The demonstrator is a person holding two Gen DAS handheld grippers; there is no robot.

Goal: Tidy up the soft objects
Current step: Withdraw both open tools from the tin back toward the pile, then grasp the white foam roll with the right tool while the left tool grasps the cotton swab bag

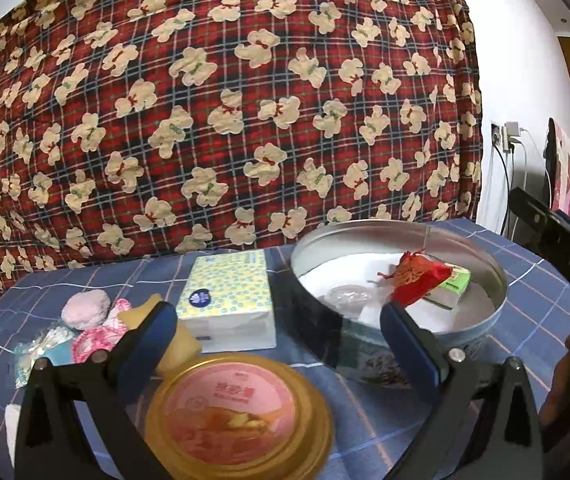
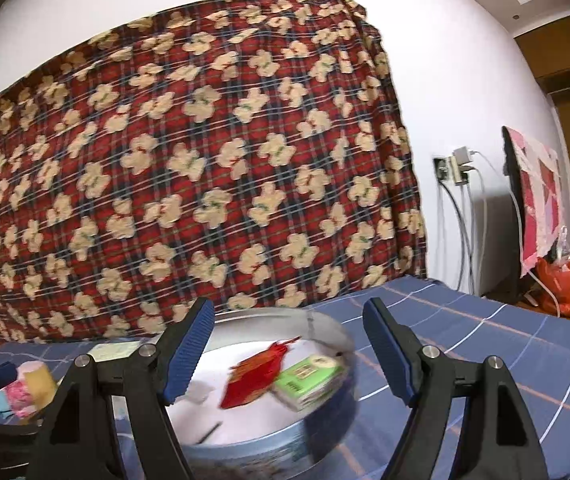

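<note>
My left gripper (image 1: 281,316) had its jaws wide apart and nothing was clamped between them. Between the blue pads I saw the tissue pack (image 1: 229,300) on the left side and the near wall of the round tin (image 1: 325,336) on the right side, but the pads did not touch any of them. My right gripper (image 2: 289,348) was also open and empty, and it pointed almost level over the tin (image 2: 269,440).

Inside the tin there already lay a red pouch (image 1: 417,280) with a tassel and a small green packet (image 1: 451,284), one touching the other on the white lining. There was also something clear and round near them, maybe a piece of plastic; the view was too poor for me to say.

The other soft things were outside the tin, to the left of the tissue pack: a pink fluffy ball (image 1: 87,310), a pink patterned cloth (image 1: 101,338) just beside it, and a pale blue bundle (image 1: 41,354). A yellowish soft piece (image 1: 183,344) stood behind my left finger. Close under my left gripper was the gold lid (image 1: 239,416) with a pink label, on the blue checked cloth (image 1: 525,320).

I judged that I was between two placements, with part of the things sorted and more to collect. The next move would ask me to bring one gripper to the pile on the left, lower it and close softly on one piece, then carry it over the rim. My left gripper tilted a little downward toward the table
</note>
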